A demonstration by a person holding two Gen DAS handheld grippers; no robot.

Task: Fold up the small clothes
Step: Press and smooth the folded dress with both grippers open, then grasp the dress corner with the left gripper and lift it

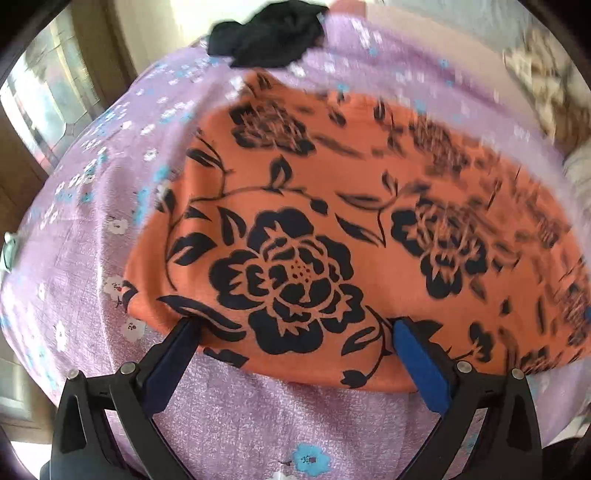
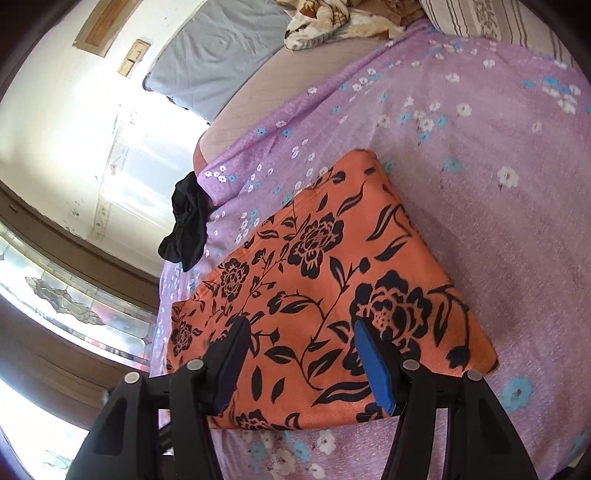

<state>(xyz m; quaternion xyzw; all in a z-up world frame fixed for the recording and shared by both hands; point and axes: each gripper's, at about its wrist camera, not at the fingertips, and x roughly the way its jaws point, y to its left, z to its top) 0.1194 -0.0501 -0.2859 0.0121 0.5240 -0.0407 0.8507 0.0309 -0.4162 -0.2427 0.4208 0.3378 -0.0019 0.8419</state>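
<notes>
An orange cloth with black flower print (image 1: 332, 221) lies flat and folded on a purple flowered bedsheet (image 1: 92, 229). My left gripper (image 1: 295, 325) is open, its blue-padded fingers spread over the cloth's near edge, holding nothing. In the right wrist view the same orange cloth (image 2: 332, 258) lies as a neat rectangle on the bedsheet (image 2: 498, 221). My right gripper (image 2: 301, 326) is open above the cloth's near part and empty. A crumpled black garment (image 1: 266, 33) lies beyond the orange cloth; it also shows in the right wrist view (image 2: 186, 225) at the bed's edge.
A grey pillow (image 2: 218, 55), a brown-and-cream patterned blanket (image 2: 332, 22) and a striped pillow (image 2: 491, 18) lie at the head of the bed. A window with patterned glass (image 2: 62, 299) and a white wall lie past the bed's left edge.
</notes>
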